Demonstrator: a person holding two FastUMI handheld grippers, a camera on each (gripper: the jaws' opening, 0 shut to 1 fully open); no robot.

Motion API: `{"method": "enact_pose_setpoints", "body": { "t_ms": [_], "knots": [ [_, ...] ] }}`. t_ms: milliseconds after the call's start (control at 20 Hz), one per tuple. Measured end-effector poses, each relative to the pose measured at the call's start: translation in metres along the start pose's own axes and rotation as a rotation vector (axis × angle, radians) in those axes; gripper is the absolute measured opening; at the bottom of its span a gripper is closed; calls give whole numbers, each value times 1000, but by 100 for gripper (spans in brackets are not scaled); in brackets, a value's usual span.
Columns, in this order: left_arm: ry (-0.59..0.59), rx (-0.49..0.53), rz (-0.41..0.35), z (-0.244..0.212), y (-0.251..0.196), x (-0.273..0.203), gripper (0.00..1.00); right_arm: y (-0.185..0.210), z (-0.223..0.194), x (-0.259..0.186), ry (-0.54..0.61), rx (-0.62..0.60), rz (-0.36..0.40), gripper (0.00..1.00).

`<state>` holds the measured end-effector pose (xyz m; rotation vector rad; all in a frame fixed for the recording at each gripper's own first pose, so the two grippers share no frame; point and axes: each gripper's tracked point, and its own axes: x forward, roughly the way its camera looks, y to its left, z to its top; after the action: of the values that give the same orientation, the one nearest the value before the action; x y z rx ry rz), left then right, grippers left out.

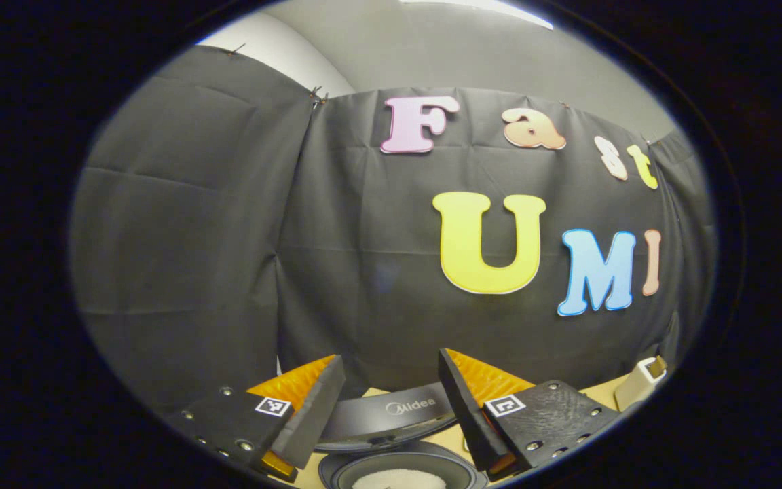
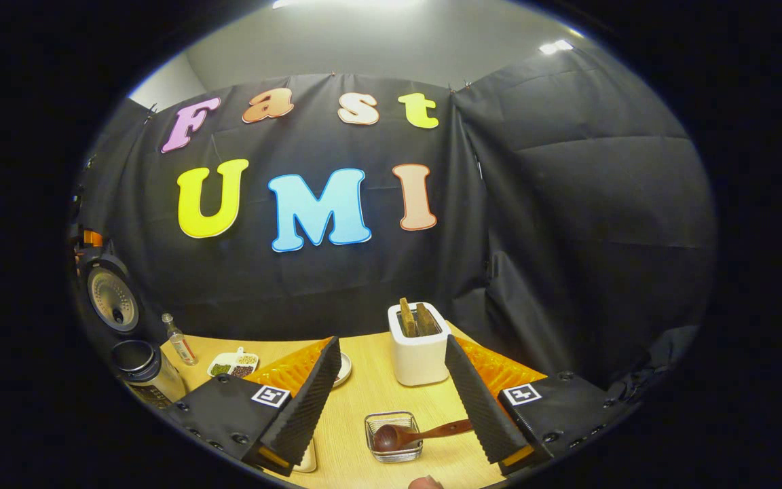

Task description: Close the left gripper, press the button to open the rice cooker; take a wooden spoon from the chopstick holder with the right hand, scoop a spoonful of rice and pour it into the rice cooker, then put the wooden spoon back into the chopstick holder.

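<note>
The right gripper [image 2: 391, 394] hangs with its fingers apart, above a wooden spoon [image 2: 411, 433] resting in a small glass dish [image 2: 393, 438]; the white holder [image 2: 419, 348] stands behind. The left gripper [image 1: 391, 407], also spread, hovers over the open rice cooker [image 1: 401, 468]. Judged best: lower squarely, pinch the handle mid-length, lift level.

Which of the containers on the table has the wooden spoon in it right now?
The small clear square dish nearest the right gripper: the wooden spoon rests its bowl in it. The white holder behind holds other wooden utensils upright.
</note>
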<state>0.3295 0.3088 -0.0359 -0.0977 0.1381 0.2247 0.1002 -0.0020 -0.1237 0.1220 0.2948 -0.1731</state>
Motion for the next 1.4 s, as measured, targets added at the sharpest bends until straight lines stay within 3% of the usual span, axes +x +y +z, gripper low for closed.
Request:
{"method": "enact_pose_setpoints", "body": {
  "t_ms": [350,400,500,1400],
  "knots": [
    [36,23,15,-20,-5,1,89,23,9,9,-14,-18,72,98],
    [40,20,16,-22,-7,-4,88,25,10,9,-15,-22,83,93],
    [45,13,17,-27,-10,-16,88,25,9,11,-13,-30,110,98],
    [149,11,9,-132,-60,-135,88,-12,3,2,11,-71,233,98]
  ]
}}
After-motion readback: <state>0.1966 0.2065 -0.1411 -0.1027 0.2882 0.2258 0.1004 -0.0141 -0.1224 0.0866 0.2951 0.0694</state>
